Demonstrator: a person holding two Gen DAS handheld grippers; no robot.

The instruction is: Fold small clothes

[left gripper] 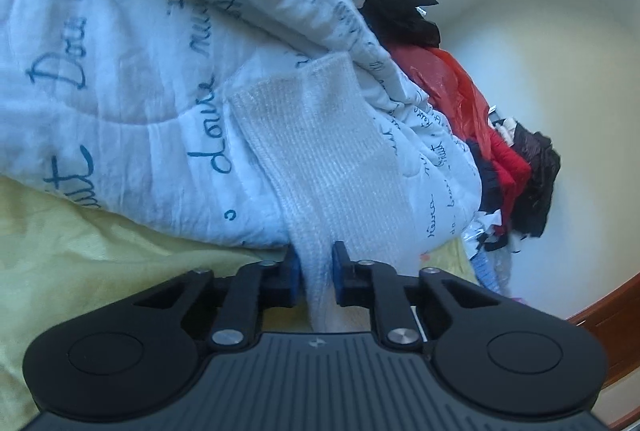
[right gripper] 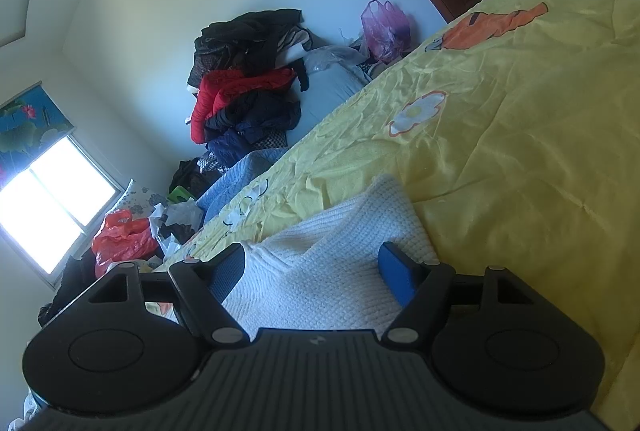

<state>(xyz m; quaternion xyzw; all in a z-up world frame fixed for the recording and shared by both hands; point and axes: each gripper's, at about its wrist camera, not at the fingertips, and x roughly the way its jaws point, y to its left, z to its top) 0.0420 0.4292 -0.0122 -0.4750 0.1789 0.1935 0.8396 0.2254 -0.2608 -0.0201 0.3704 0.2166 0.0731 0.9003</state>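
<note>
White knit garment [left gripper: 320, 159] lies on the yellow bedspread [right gripper: 520, 111], draped against the lettered quilt [left gripper: 132, 83]; your left gripper [left gripper: 314, 271] pinches it; your right gripper [right gripper: 312, 271] straddles it, jaws apart.

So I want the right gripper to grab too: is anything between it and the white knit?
Nothing visible. The white knit garment lies on the yellow bedspread directly between the open right gripper fingers. The left gripper is already shut on it.
</note>
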